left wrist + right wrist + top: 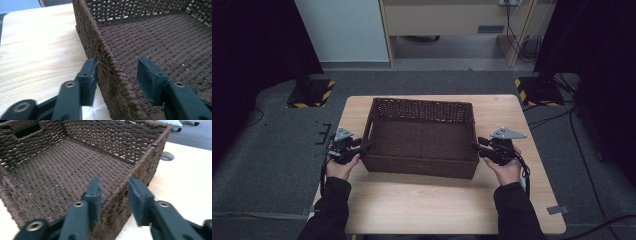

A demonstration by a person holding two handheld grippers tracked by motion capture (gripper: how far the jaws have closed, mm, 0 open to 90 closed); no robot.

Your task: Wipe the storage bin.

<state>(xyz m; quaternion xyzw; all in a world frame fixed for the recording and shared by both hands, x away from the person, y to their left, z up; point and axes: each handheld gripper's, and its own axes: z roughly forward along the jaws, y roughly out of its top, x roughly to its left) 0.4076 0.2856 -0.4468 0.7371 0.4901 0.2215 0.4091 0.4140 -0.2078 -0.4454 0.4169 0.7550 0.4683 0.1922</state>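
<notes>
The basket (155,37) runs off the left tool view's top and right edges; the tabletop (452,210) is cut off below in the high view

Brown woven basket (421,137) on table (422,200); gripper (362,146) at each end

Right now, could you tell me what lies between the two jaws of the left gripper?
The left gripper straddles the basket's woven side wall; its jaws stand open around it, as the left gripper view shows.

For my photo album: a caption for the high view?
Two handheld grippers straddle opposite walls of a woven basket on a wooden table.
</notes>
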